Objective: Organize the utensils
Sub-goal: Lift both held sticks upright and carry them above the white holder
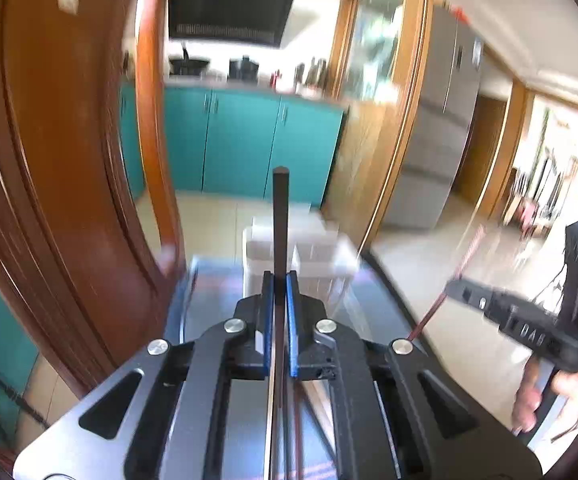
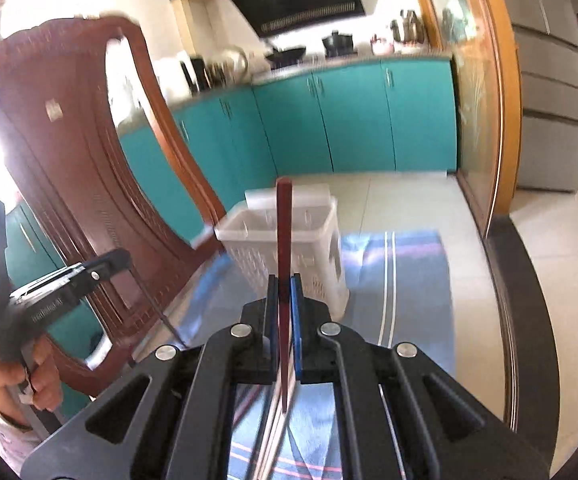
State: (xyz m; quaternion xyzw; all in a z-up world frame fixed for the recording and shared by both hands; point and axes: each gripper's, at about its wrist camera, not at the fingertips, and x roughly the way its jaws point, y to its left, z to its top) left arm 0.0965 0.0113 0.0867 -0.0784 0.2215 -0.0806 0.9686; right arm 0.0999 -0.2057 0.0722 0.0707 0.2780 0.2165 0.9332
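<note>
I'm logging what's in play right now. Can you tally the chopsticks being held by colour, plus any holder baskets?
Dark brown chopstick: 1, shut in the left gripper
Red chopstick: 1, shut in the right gripper
White slotted basket: 1, standing on the blue striped cloth
Total: 3

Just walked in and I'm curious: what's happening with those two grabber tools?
A person is sorting utensils with a gripper in each hand. The left gripper is shut on a dark chopstick, the right gripper on a red chopstick. Both sticks point up, held above the table ahead of a white basket standing on a striped cloth. Neither is in the basket yet.
</note>
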